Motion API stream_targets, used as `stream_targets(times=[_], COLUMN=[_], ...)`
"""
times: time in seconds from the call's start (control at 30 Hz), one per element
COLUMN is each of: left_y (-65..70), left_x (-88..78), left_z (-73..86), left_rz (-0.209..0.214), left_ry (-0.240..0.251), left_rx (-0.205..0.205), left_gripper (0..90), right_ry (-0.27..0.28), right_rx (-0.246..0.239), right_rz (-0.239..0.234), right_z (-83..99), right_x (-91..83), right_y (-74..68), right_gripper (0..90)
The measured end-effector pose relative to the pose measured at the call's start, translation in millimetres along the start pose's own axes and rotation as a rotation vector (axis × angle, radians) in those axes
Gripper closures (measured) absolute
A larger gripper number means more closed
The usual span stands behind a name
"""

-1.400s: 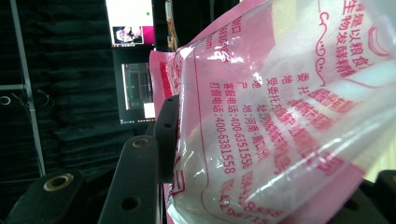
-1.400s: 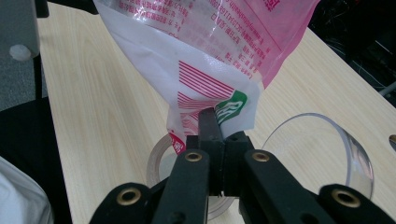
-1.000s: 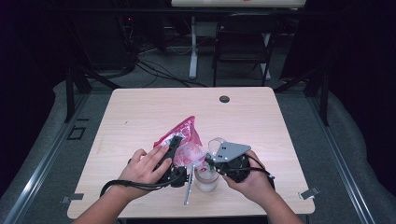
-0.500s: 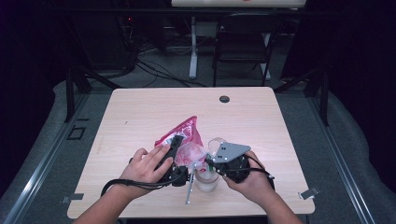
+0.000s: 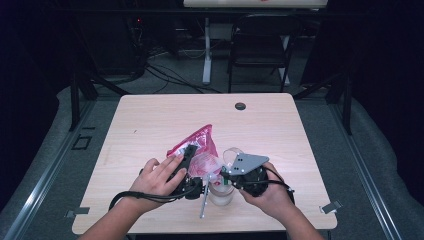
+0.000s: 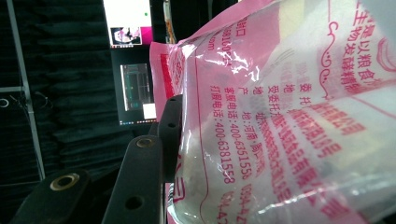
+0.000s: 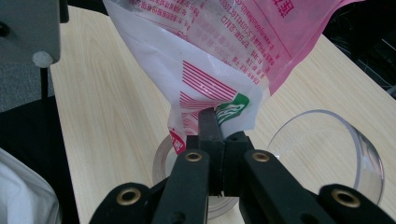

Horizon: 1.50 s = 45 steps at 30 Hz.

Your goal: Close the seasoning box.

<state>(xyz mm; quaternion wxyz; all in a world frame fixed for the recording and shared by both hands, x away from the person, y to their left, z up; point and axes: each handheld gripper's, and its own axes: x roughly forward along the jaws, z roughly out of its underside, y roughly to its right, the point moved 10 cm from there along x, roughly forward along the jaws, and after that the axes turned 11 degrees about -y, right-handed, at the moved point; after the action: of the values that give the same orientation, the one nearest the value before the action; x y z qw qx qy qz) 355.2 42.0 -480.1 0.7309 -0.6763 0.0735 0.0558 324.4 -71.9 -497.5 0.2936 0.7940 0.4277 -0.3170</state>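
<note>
From above I see my 2 hands low on the table, close together. My left gripper and my right gripper both hold the pink bag. The bag sits between them and tips down toward a clear cup. A thin silver stick lies just beside the cup.

My left gripper view shows something the high view does not: red writing printed on the bag. There the bag lies against one black jaw and bulges out. My jaws are partly apart with the fat part of the bag squeezed between them.

My right gripper view shows my jaws shut tight on the bag's white corner, which has red stripes and a green patch. Below it I see the cup's round mouth, and a clear lid lies tilted just beside it.

The bag is pink, shiny and see-through in places. I cannot tell what is inside it. My left gripper's other jaw is hidden behind the bag.
</note>
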Motion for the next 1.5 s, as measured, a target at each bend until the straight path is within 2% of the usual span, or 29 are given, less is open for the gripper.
stream_targets(times=[0.4,0.6,0.9,1.13,1.37,1.5], left_y=[-1.3,-1.0,-4.9,-5.4,-8.2,-7.2], left_x=[1.4,1.4,0.6,0.4,-0.7,-1.1], left_z=[-3.0,-2.8,-5.0,-4.8,-6.0,-6.1], left_rz=[-0.003,0.005,-0.021,-0.023,-0.048,-0.045], left_ry=[0.002,-0.003,0.004,-0.003,0.002,0.001], left_rx=[0.014,0.003,0.021,0.026,0.043,0.041], left_gripper=[64.6,64.6,64.6,64.7,64.7,64.6], right_ry=[0.003,0.002,0.004,0.003,0.004,0.005], right_rx=[0.007,0.009,0.01,0.011,0.012,0.013], right_rz=[0.0,-0.001,0.0,0.007,0.004,0.004], right_z=[1.3,1.5,1.1,1.4,1.1,1.1], right_x=[0.3,1.0,1.2,1.7,2.1,2.4], right_y=[1.2,1.1,1.6,2.5,2.2,2.3], right_gripper=[90.0,90.0,90.0,90.0,90.0,90.0])
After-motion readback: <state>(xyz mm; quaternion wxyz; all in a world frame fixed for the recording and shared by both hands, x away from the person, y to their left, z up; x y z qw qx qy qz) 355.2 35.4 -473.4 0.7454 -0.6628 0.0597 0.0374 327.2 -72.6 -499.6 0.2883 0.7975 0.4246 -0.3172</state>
